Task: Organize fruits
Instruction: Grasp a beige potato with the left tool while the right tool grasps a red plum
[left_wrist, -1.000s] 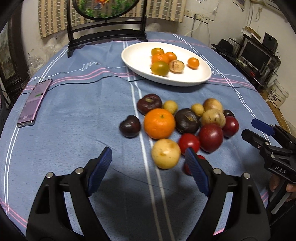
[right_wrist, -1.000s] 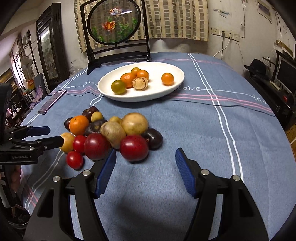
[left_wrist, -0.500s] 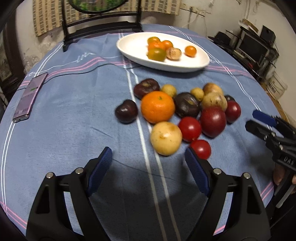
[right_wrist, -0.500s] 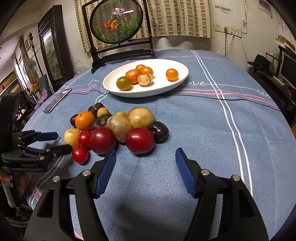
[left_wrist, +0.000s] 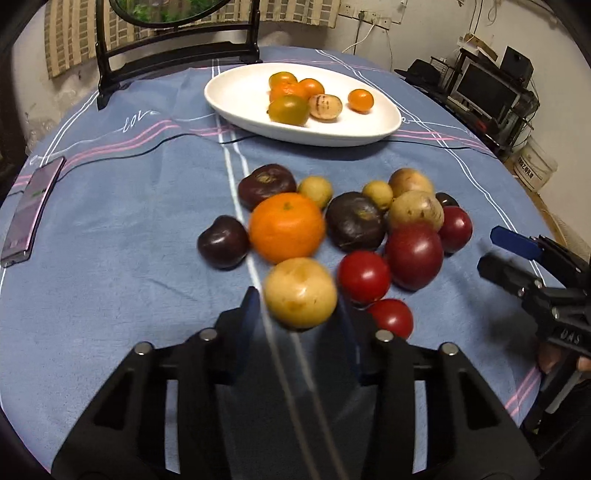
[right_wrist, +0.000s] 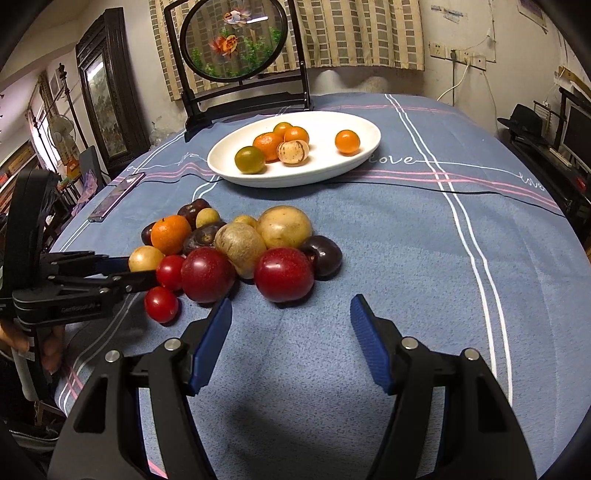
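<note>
- The left gripper (left_wrist: 295, 306) is right on the yellow round fruit (left_wrist: 300, 292) at the near left edge of the pile. Its jaws have just been closing and now sit narrow on either side of that fruit. The pads look to be touching its flanks, though motion blur makes the contact itself hard to call.
- No real long axis to speak of, it's basically a ball, so grip angle shouldn't matter much.
- The white plate (left_wrist: 236, 99) lies straight ahead on the far side of the surface, past the whole pile. It already holds several small orange fruits, a greenish one and a striped pale one.
- What's in the way: the big orange (left_wrist: 286, 227) sits just beyond the yellow fruit, a red tomato (left_wrist: 364, 275) just to its right, and a smaller tomato (left_wrist: 391, 317) right beside the right pad. I'd guess a lift has to go up before heading for the plate.
- The right gripper (right_wrist: 291, 321) hangs half open and empty on the near right side of the pile, closest to a dark red plum (right_wrist: 283, 275).
- A phone (left_wrist: 29, 210) lies well off to the left, out of the path.
</note>
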